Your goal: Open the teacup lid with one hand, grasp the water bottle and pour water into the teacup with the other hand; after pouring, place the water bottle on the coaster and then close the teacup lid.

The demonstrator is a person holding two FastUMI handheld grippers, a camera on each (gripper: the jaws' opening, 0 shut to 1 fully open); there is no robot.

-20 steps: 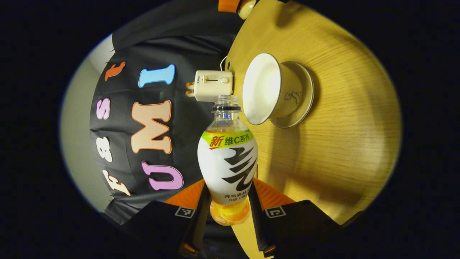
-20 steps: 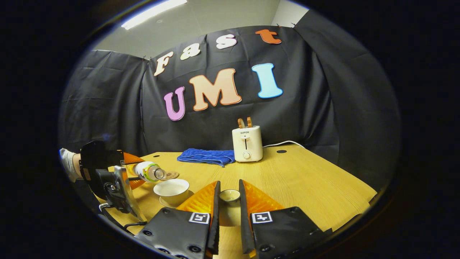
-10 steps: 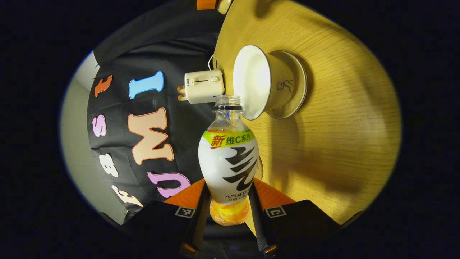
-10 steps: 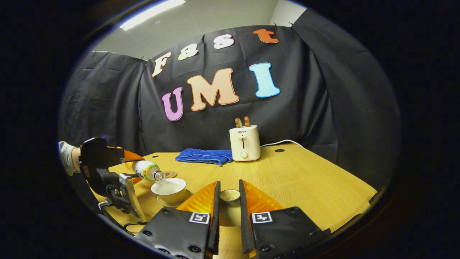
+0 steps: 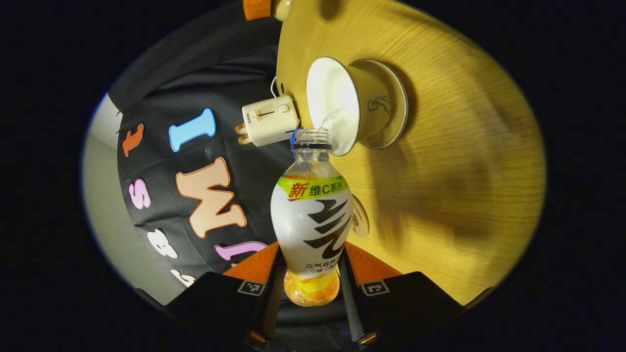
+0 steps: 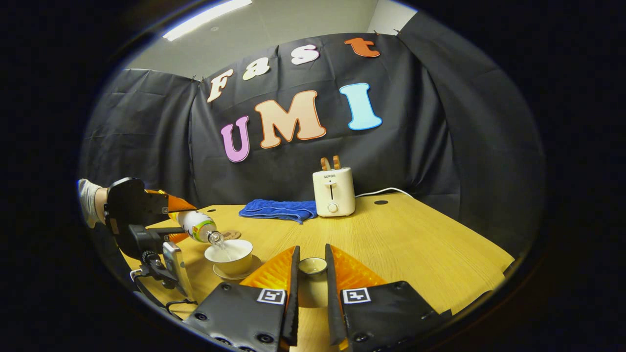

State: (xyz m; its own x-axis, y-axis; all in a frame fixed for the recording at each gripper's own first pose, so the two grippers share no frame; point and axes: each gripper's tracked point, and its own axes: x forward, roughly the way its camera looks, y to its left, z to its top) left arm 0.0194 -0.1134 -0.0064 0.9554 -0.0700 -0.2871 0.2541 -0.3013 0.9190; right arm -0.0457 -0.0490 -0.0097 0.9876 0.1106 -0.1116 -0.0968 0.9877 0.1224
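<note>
A moment ago my left gripper (image 5: 307, 293) held the water bottle (image 5: 311, 220) tipped near the teacup (image 5: 349, 112) with nothing flowing; now it leans further and water streams from its mouth into the cup on its saucer (image 5: 396, 115), at the left of the worktop (image 6: 415, 244). So pouring has begun. Left jaws clamp the bottle. My right gripper (image 6: 311, 288) holds the lid (image 6: 313, 266) clamped, off the cup. The coaster (image 6: 232, 235) waits just beyond the cup.

One water bottle (image 5: 311, 220), one teacup (image 6: 230, 256), one lid (image 6: 312, 266), one coaster (image 6: 231, 235), one toaster (image 6: 333, 192), one blue towel (image 6: 279, 210).
</note>
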